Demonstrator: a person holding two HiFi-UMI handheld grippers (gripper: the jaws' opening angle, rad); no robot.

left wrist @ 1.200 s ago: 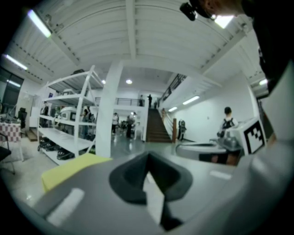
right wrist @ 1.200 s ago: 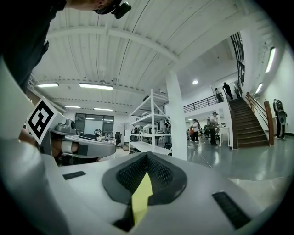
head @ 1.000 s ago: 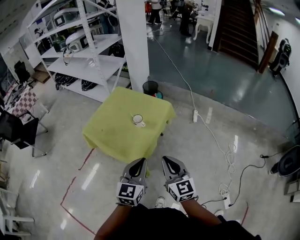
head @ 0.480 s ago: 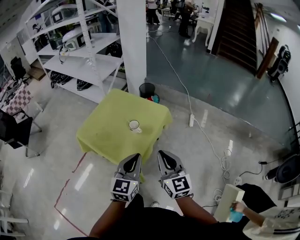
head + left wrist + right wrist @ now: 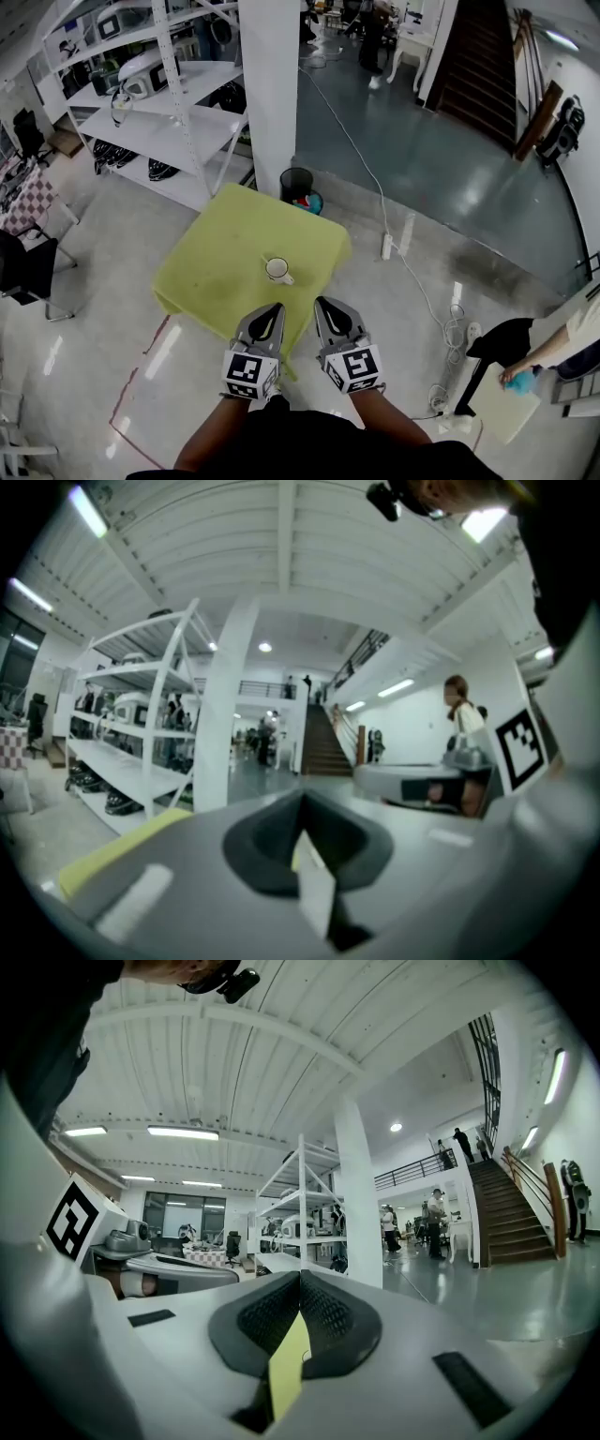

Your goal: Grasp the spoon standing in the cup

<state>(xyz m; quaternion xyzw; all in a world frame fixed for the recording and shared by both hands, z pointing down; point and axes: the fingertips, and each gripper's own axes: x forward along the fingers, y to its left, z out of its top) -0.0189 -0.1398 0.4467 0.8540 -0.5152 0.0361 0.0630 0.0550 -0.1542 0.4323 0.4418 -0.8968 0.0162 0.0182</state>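
Spoon itself is too small to make out, but its white cup (image 5: 277, 270) stands on the yellow table (image 5: 211, 272) ahead of the left tool (image 5: 271, 311) and right tool (image 5: 325, 307), both with jaws together, so one should probably open before reaching over the rim.
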